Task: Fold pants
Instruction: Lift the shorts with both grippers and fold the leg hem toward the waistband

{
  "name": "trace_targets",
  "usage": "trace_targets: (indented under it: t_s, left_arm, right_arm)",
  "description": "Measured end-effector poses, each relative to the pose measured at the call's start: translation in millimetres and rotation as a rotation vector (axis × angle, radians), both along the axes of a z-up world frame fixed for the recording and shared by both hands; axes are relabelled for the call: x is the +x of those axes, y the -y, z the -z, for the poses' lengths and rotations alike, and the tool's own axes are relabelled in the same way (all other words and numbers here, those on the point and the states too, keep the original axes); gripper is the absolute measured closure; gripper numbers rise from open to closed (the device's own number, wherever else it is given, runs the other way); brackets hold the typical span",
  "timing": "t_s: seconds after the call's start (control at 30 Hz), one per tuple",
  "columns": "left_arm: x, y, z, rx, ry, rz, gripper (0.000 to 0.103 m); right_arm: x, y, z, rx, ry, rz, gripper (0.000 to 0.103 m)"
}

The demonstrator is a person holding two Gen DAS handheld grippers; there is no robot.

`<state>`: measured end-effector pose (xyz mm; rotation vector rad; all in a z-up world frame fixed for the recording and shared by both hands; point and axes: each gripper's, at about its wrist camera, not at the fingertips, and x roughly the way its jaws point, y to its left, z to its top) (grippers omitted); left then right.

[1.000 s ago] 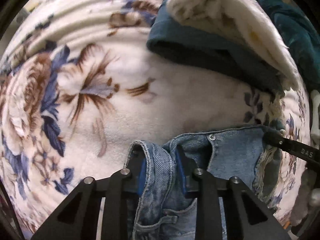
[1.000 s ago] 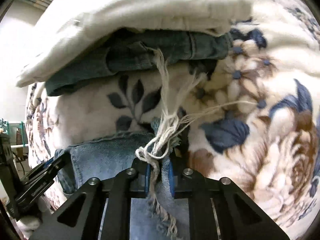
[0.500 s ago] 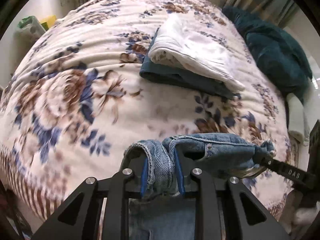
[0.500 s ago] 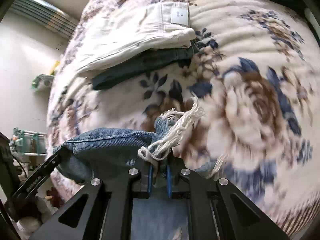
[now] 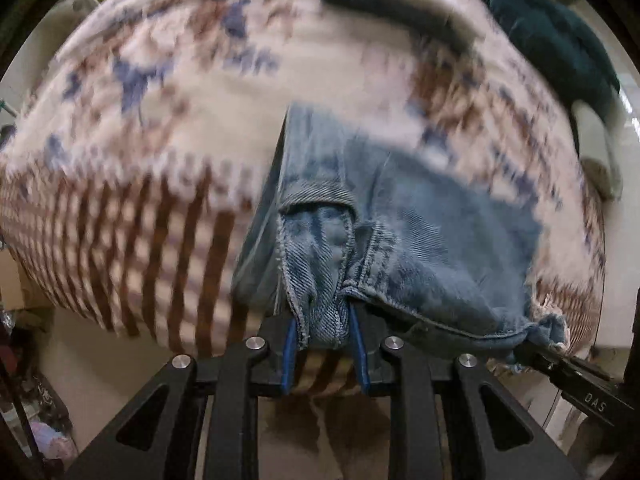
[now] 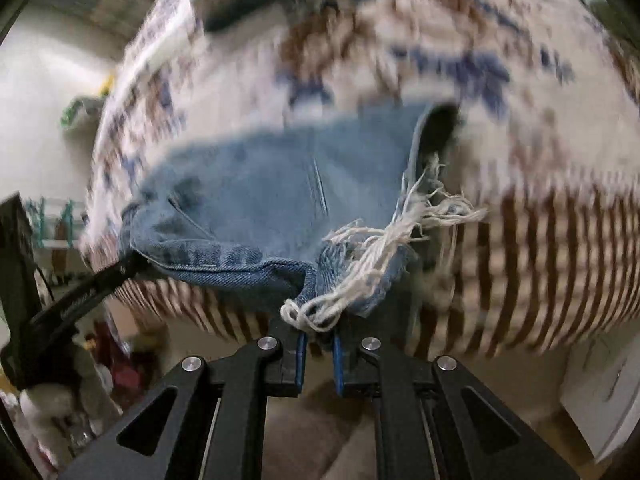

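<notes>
The light blue jeans [image 5: 420, 240] hang stretched between both grippers over the near edge of the bed; they also show in the right wrist view [image 6: 260, 192]. My left gripper [image 5: 324, 336] is shut on a bunched denim waistband corner. My right gripper [image 6: 318, 336] is shut on the other corner, where white frayed threads [image 6: 372, 256] hang out. The right gripper's tip shows in the left wrist view [image 5: 560, 368], and the left gripper's tip shows in the right wrist view [image 6: 92, 288]. Both views are motion-blurred.
The floral blanket [image 5: 200, 100] covers the bed, with a brown striped border [image 6: 540, 260] at its near edge. A stack of folded clothes [image 5: 400, 4] lies at the far side. A dark teal pillow [image 5: 560, 40] lies at the far right. Floor clutter is at the lower left [image 6: 60, 380].
Both grippers have pulled back fast toward the bed's near edge with the jeans, which are now spread on the blanket in front. The folded stack is now farther away.
</notes>
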<state>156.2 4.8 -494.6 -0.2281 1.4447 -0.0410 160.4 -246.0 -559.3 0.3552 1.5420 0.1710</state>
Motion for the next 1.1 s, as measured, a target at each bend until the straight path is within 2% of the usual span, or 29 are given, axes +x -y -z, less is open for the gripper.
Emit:
trace_targets:
  t_s: [0.07, 0.1, 0.13, 0.17, 0.2, 0.23, 0.27, 0.3, 0.43, 0.53, 0.6, 0.67, 0.7, 0.83, 0.93, 1.03, 1.07, 1.1]
  left_arm:
    - [-11.8, -2.1, 19.6, 0.048, -0.016, 0.027, 0.071]
    - [-16.7, -2.3, 24.5, 0.063, -0.016, 0.043, 0.063]
    - [-22.3, -4.4, 28.5, 0.061, -0.011, 0.058, 0.060]
    - [-29.9, -8.0, 30.2, 0.052, -0.005, 0.071, 0.058]
    - [-36.2, -10.9, 28.7, 0.056, 0.008, 0.083, 0.051]
    - [-43.8, -13.8, 25.5, 0.069, 0.022, 0.102, 0.044]
    - [-51.4, -17.0, 21.1, 0.083, 0.029, 0.121, 0.027]
    - [-58.0, -21.0, 16.8, 0.088, 0.033, 0.128, 0.020]
    - [-66.4, -43.7, -6.6, 0.084, 0.044, 0.086, 0.019]
    - [-37.7, -59.6, -28.7, 0.034, 0.117, -0.014, 0.019]
    - [4.6, -65.9, -31.1, -0.022, 0.135, -0.091, 0.019]
    - [42.7, -69.0, -20.0, -0.100, 0.114, -0.129, 0.019]
    - [67.3, -65.7, -6.8, -0.136, 0.074, -0.129, 0.019]
    - [141.0, -55.9, 46.8, -0.251, -0.042, -0.082, 0.019]
    - [163.9, -35.1, 78.8, -0.233, -0.119, -0.016, 0.019]
    - [162.5, -28.9, 91.0, -0.196, -0.111, 0.019, 0.019]
    - [159.9, -28.2, 91.5, -0.184, -0.097, 0.029, 0.023]
    - [156.2, -26.4, 88.9, -0.171, -0.079, 0.039, 0.035]
  right_arm:
    - [-17.9, -9.4, 21.5, -0.045, -0.017, -0.051, 0.091]
    - [-22.1, -13.1, 32.0, -0.068, -0.038, -0.074, 0.087]
    - [-26.0, -14.7, 42.7, -0.081, -0.064, -0.088, 0.084]
    - [-28.8, -15.4, 52.1, -0.088, -0.093, -0.107, 0.071]
    - [-30.8, -15.1, 59.1, -0.101, -0.120, -0.127, 0.047]
    - [-33.2, -12.5, 64.1, -0.110, -0.149, -0.138, 0.033]
    - [-34.9, -9.2, 65.4, -0.107, -0.166, -0.143, 0.019]
    - [-37.9, -3.5, 61.8, -0.092, -0.166, -0.139, 0.019]
    - [-45.2, 31.5, 31.6, -0.058, -0.158, -0.052, 0.019]
    - [-36.6, 69.1, 9.8, 0.016, -0.134, 0.099, 0.019]
    - [-19.7, 91.5, 7.8, 0.044, -0.103, 0.186, 0.019]
    - [6.3, 107.5, 15.2, 0.077, -0.071, 0.245, 0.019]
    - [24.4, 114.1, 24.2, 0.089, -0.066, 0.262, 0.020]
    - [77.3, 120.3, 66.5, 0.103, -0.118, 0.277, 0.021]
    - [93.0, 121.2, 95.3, 0.021, -0.207, 0.215, 0.021]
    - [89.8, 124.6, 99.0, 0.048, -0.217, 0.180, 0.021]
    - [86.3, 126.2, 99.5, 0.072, -0.218, 0.175, 0.021]
    - [91.0, 121.3, 105.6, 0.096, -0.219, 0.169, 0.021]
